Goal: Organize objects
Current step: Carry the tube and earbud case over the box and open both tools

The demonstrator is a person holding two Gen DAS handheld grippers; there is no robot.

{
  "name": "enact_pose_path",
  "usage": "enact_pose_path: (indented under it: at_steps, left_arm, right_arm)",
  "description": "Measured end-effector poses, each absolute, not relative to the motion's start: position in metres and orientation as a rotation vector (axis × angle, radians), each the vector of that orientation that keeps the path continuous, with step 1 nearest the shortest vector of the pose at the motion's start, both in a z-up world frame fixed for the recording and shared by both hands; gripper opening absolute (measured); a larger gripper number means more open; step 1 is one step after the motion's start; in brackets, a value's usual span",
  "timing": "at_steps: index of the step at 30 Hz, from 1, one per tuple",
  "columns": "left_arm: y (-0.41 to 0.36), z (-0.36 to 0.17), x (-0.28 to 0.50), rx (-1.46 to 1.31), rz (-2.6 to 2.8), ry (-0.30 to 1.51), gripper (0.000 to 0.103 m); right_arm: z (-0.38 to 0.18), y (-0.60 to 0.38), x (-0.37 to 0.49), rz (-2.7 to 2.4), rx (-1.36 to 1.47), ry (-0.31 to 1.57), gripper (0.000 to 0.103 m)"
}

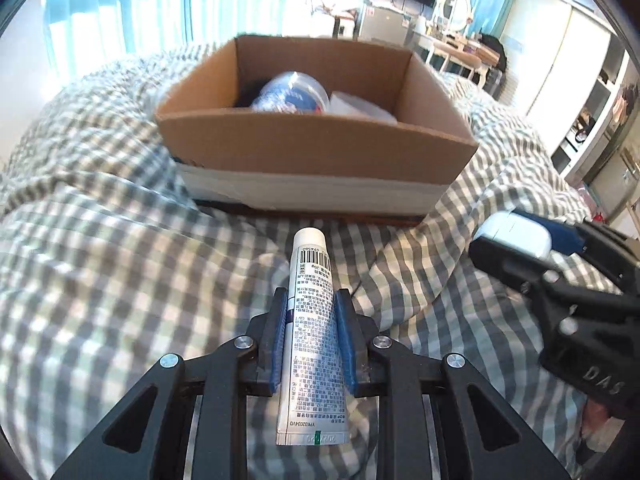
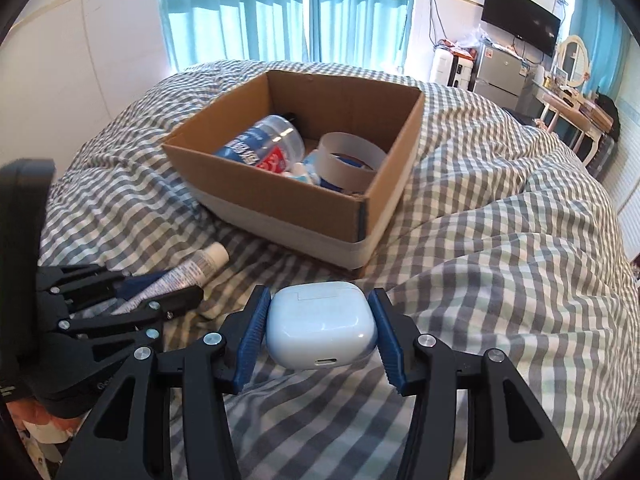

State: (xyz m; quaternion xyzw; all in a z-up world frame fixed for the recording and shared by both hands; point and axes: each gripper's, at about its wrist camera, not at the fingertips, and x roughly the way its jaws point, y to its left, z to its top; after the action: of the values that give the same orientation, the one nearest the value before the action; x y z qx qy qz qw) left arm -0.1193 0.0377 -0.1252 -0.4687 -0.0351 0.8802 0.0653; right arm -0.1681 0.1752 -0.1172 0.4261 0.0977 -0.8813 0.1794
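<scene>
A white tube (image 1: 313,328) with a round white cap, its back covered in small print and a barcode, sits clamped between the blue pads of the left gripper (image 1: 311,304). The cap points ahead toward the box and the crimped end points back at the wrist. It is lifted clear of the bedding. From the right wrist view, the same tube (image 2: 188,276) shows at the left, slanting out of the left gripper (image 2: 176,294) with its cap toward the box.

Just beside it, the right gripper (image 2: 318,320) is clenched on a pale blue-white earbud case (image 2: 320,326), rounded, with its charging port facing the camera and its lid seam on top. The pads press on its two sides. In the left wrist view the case (image 1: 510,230) peeks out of the right gripper (image 1: 516,240) at the right edge.

Ahead of both grippers an open cardboard box (image 2: 280,204) stands on the bed, with a light band of tape around its base. Inside lies a clear plastic jar (image 2: 264,144) on its side with a blue and red label, next to a white ring-shaped band (image 2: 348,160) standing on edge, and some small white and blue bits between them that I cannot make out.

Everything rests on a rumpled grey and white checked duvet (image 2: 500,260). Behind it hang turquoise curtains (image 2: 248,8) over a bright window, and to the right a dark wall-mounted television (image 2: 520,20) above a small fridge (image 2: 498,76) and a dressing table with an oval mirror (image 2: 574,58).
</scene>
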Motion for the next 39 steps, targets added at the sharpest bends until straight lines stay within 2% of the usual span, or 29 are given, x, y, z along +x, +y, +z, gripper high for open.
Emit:
enact_pose_path:
  at_steps: [10, 21, 39]
  left_arm:
    - [0.02, -0.11, -0.098, -1.278, 2.744, -0.105, 0.023]
    - [0.005, -0.052, -0.075, -1.118, 2.839, -0.096, 0.023]
    - [-0.009, 0.029, -0.166, -0.877, 2.95, -0.067, 0.023]
  right_arm:
    - [-0.097, 0.146, -0.129, -2.487, 1.138, 0.339, 0.051]
    - [-0.048, 0.128, -0.111, -2.526, 0.976, 0.391, 0.051]
    - [0.022, 0.117, -0.19, -2.624, 0.787, 0.341, 0.051]
